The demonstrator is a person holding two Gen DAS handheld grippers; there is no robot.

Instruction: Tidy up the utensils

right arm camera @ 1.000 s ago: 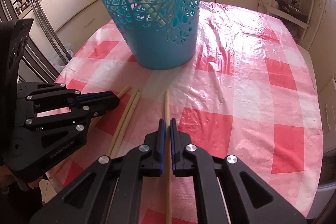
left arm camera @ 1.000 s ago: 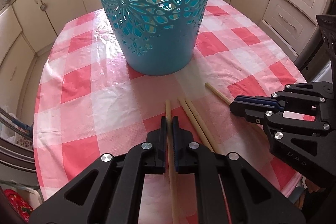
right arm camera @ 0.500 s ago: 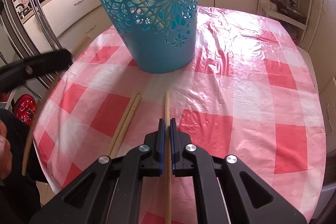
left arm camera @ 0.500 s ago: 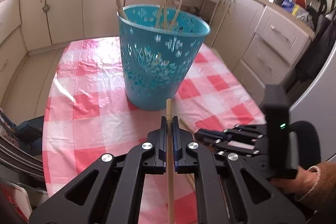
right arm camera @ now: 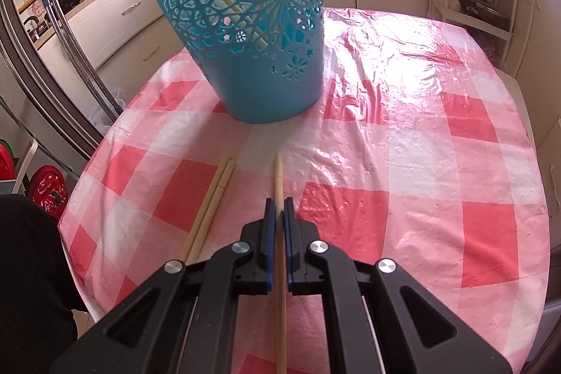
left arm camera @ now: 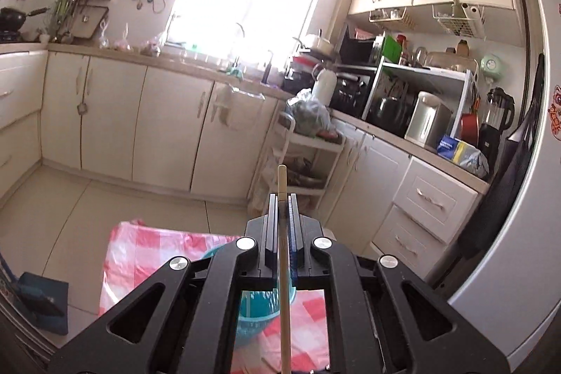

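Left hand-held gripper is clamped on 1 chopstick, lifted well above the surface and aimed level at the kitchen cabinets. Stick runs straight down the gap between both fingers, tip poking out past them. Below, seen through the gripper frame: teal basket standing on the checked cloth.

Right hand-held gripper sits low over the surface, jaws closed to a narrow slot around 1 chopstick. Pads look to be touching it on both sides; that stick's far end appears to lie on the cloth, can't tell if it's lifted at all.

Just left of it: 2 more chopsticks, lying side by side and touching, angled toward the basket. So 3 sticks in the right view, 1 in the left, 4 total outside the basket.

1 teal cutout basket upright beyond the sticks, near the surface's far-left part. Pale stick-like shapes show through its cutouts, count not readable.

1 red-and-white checked cloth covers the whole surface.
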